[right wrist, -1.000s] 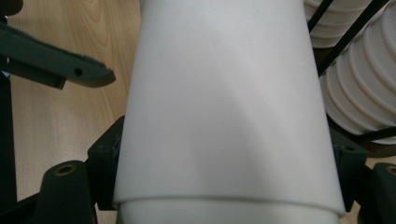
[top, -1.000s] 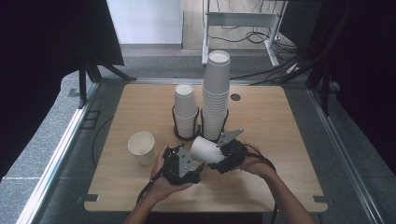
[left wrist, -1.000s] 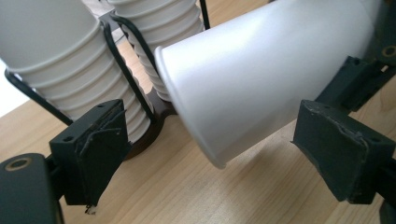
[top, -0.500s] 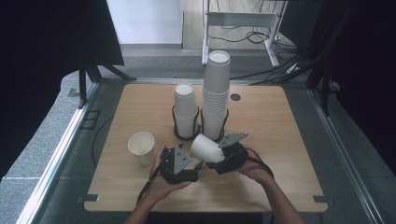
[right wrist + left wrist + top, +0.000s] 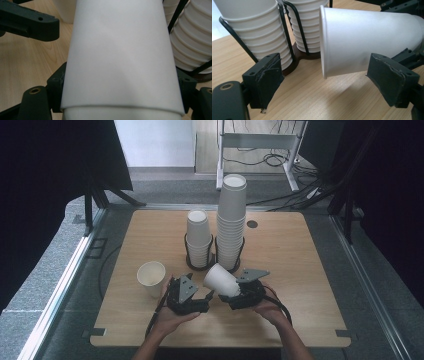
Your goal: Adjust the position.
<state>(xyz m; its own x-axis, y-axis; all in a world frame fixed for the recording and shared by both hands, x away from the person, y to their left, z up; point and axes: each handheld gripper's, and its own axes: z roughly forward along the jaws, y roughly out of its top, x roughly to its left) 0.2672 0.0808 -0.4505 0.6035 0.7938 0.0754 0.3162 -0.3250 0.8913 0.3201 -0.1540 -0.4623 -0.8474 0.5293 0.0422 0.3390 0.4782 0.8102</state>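
A lab: black curtains (image 5: 45,180) around a wooden table (image 5: 300,250), floor cables (image 5: 260,160).

**Crowded centre, open flanks**

The two wire holders with their cup stacks, the short stack (image 5: 199,239) and the tall stack (image 5: 232,222), stand side by side mid-surface (image 5: 300,255) and block the way forward; the tilted cup (image 5: 221,280) lies just before them, its rim near the short stack's holder (image 5: 287,42); a lone upright cup (image 5: 151,278) stands just beside the left claw (image 5: 207,298); the surface to the right of the stacks is bare wood, as is the far left corner; the near edge is taken by the forearms.
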